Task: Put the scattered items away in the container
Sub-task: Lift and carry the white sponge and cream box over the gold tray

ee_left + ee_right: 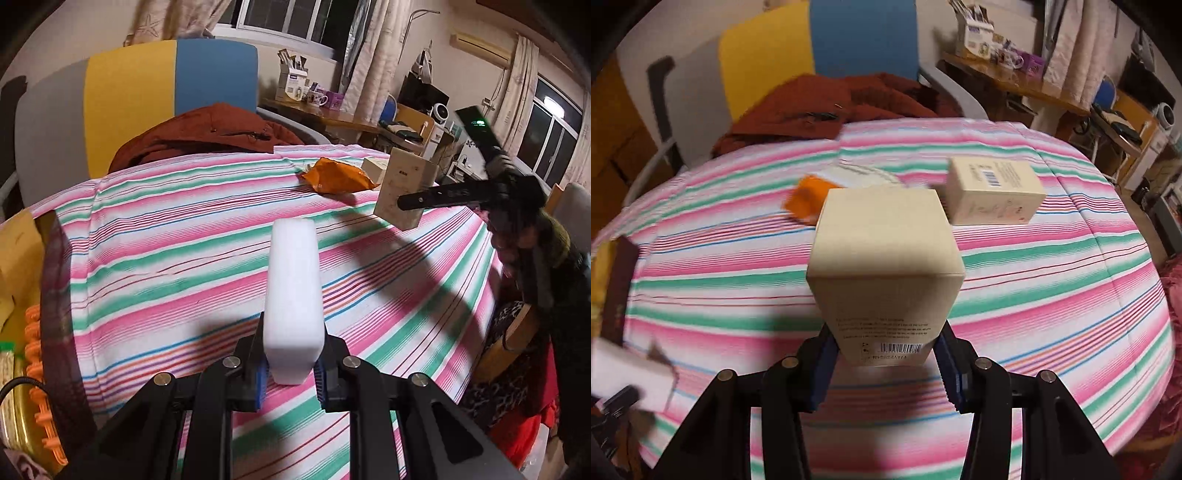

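My left gripper (291,365) is shut on a white foam block (293,288) that sticks up and forward over the striped cloth (184,258). To the right, my right gripper (406,199) is shut on a beige box (406,170) held above the cloth. The right wrist view shows that gripper (886,350) clamping the beige box (882,251) near its barcode end. A second beige box (993,192) and an orange snack packet (809,197) lie on the cloth behind it. The white block (631,373) shows at lower left. A container with an orange rim (35,369) sits at the far left edge.
A dark plaid cloth (59,314) hangs beside the container. A rust-brown jacket (207,129) lies at the far side, in front of a yellow and blue chair back (166,81). A cluttered wooden desk (332,114) stands behind. A person's gloved hand (517,206) holds the right gripper.
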### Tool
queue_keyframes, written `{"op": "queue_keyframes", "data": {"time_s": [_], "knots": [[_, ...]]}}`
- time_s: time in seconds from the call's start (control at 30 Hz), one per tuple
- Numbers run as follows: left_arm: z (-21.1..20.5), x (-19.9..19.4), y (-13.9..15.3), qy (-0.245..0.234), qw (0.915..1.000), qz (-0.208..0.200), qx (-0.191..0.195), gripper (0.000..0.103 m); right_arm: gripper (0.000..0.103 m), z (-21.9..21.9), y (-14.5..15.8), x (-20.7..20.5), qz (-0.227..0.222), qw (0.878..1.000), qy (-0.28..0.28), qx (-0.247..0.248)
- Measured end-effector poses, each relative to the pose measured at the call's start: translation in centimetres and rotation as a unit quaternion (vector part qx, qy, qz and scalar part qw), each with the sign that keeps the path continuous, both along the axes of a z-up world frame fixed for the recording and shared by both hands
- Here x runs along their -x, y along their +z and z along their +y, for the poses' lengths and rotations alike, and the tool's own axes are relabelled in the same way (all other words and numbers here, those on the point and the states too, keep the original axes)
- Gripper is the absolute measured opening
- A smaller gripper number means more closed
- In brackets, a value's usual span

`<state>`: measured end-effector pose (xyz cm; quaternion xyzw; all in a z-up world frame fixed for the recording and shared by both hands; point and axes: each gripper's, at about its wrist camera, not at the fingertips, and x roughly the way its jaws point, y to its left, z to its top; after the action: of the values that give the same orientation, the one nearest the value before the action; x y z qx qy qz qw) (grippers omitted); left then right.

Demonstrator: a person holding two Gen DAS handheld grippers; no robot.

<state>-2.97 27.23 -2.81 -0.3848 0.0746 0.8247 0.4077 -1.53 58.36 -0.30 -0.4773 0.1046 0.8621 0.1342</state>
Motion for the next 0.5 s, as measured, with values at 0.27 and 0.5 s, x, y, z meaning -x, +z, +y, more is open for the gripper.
{"op": "queue_keyframes", "data": {"time_s": [0.27,0.5], "knots": [[-1.2,-1.3,0.0,-0.003,0.9995,0.029,-0.013,0.019,0.050,-7.9,-0.9,-3.3,0.087,0.994,0.044,0.046],[-1.6,-0.6,-0.4,0.002,0.9992,0.016,-0.036,0.019,0.050,-13.0,-2.6,-4.4,0.114,0.991,0.057,0.050]]}}
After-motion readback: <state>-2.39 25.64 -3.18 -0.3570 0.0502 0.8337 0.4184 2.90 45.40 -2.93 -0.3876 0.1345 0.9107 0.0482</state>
